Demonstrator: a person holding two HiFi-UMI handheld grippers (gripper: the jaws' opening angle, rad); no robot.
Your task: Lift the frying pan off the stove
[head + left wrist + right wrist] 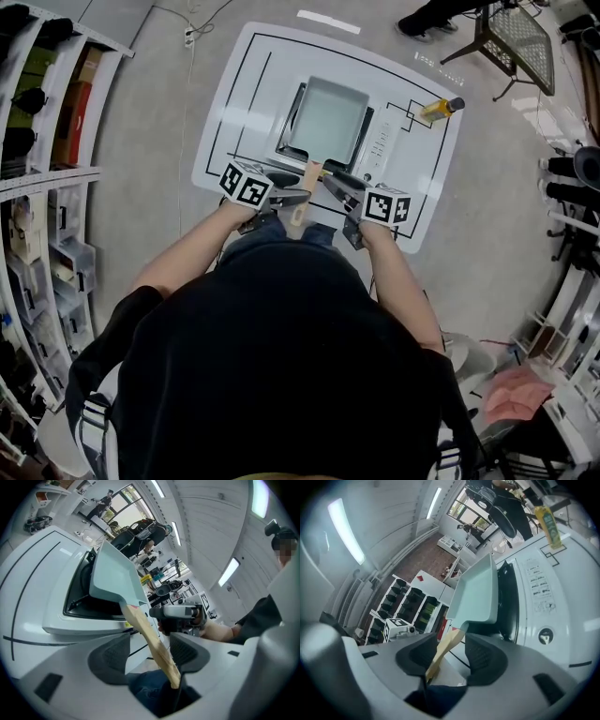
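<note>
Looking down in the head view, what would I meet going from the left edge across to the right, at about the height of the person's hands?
First the shelves, then left tool, wooden pan handle, right tool, yellow bottle.

Lab or workshop: bin-lined shelves (56,169), line-marked white table (230,112).

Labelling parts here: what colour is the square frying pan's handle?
Pale natural tan; the wooden handle shows best in the left gripper view.

A square pale-green frying pan (330,120) sits on a white tabletop stove (382,142); the left gripper (294,198) and right gripper (337,188) flank its wooden handle (307,186), apparently unclamped.
</note>
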